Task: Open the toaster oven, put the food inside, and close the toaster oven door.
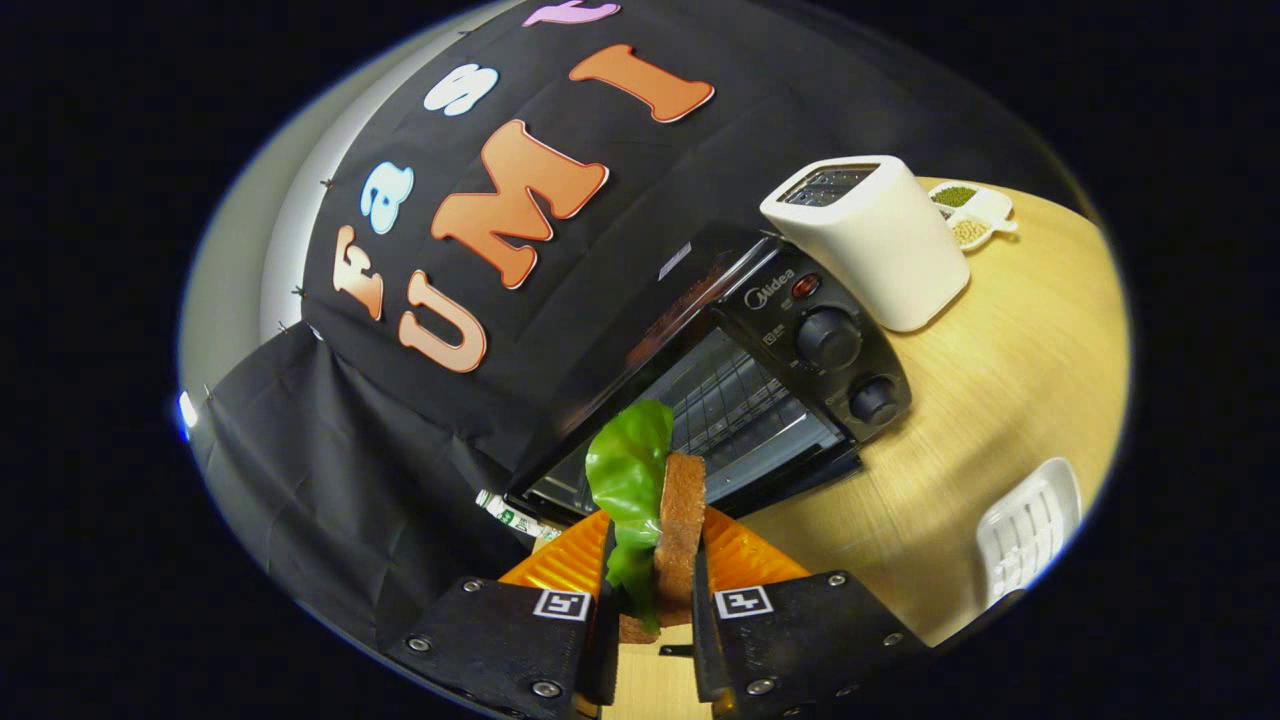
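My gripper (655, 585) is shut on a sandwich (680, 525): a brown bread slice with a green lettuce leaf (628, 470) against its left face, held upright between the fingers. Just ahead of it stands the black toaster oven (760, 380), tilted in this view, with its door dropped open and the wire rack (730, 400) showing inside. Two black knobs (828, 338) sit on its control panel to the right. Under the sandwich lies an orange ridged plate (745, 560).
A white pop-up toaster (880, 240) stands right of the oven on the wooden table (1000, 420). Behind it is a white dish with beans (970, 215). A white slotted tray (1030, 530) lies at the table's near right. A small tube (510, 515) rests left of the oven.
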A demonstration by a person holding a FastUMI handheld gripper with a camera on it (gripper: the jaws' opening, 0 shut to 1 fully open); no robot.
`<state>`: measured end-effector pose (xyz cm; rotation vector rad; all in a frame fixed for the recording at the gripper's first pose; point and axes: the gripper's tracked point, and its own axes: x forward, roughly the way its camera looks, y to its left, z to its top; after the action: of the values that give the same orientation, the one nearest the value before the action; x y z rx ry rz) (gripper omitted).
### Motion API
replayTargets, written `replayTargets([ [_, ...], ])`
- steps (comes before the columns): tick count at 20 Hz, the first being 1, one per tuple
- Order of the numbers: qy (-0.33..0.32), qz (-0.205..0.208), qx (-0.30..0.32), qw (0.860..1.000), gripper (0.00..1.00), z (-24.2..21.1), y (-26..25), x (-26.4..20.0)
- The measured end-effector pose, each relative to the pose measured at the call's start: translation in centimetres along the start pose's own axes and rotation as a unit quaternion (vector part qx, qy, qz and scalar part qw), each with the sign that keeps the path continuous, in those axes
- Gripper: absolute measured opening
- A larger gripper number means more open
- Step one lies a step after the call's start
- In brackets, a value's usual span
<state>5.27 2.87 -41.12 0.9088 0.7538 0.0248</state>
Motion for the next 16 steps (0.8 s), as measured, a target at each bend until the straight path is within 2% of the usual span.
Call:
replayTargets([
  [6, -0.039, 0.002, 0.065, 0.997, 0.31, -0.4, 0.3, 5.2],
  [13, -0.101, 0.018, 0.084, 0.991, 0.31, 0.5, 1.3, 9.1],
  [16, -0.137, 0.007, 0.073, 0.988, 0.31, 1.3, 0.8, 10.4],
])
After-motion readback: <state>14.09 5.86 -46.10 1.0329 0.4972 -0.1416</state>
